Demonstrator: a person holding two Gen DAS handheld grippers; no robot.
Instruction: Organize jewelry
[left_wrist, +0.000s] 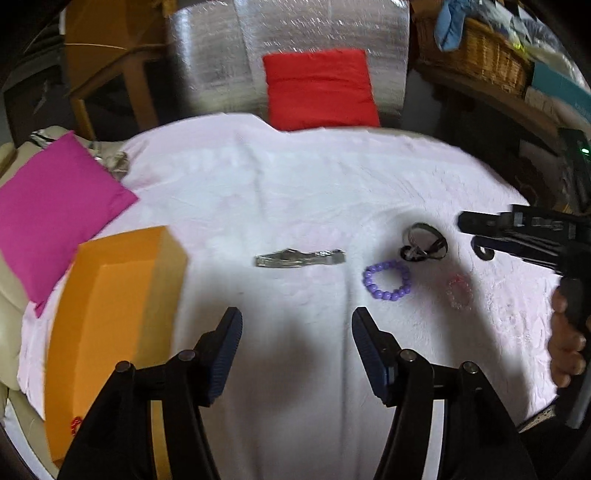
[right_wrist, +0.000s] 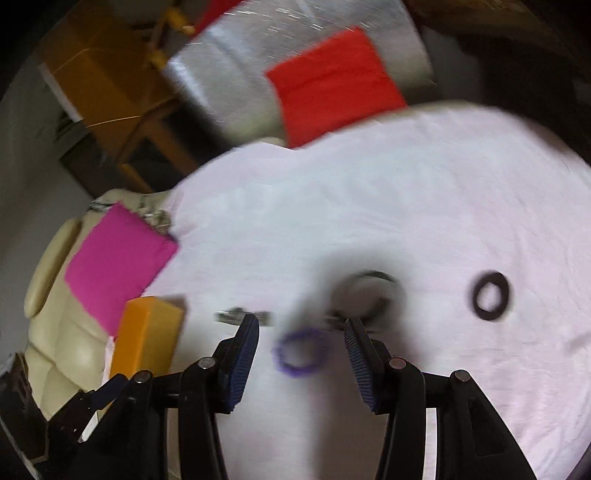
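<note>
Scene: a pale cloth fills the middle of both views, with loose jewelry in a cluster at centre right of the left wrist view.
Box: an orange box stands at lower left of the left view, seemingly the place for the pieces; something small and red shows at its lower edge.
Jewelry: a metal watch lies flat at centre; a purple bead bracelet is just right of it; a clear pink bracelet is further right; a dark looped band sits above those two; a black ring lies apart at right of the right view.
Left gripper: jaws about half open and empty, above bare cloth below the watch.
Right gripper: jaws parted partway and empty; the purple bracelet shows between the fingers, blurred, not touched.
Step in hand: likely a reach for the purple bracelet.
How to do it well: slow down first, since the right view is smeared; pinch one side of the bead ring rather than straddle it; keep clear of the dark band close above; press lightly so the cloth does not bunch.
</note>
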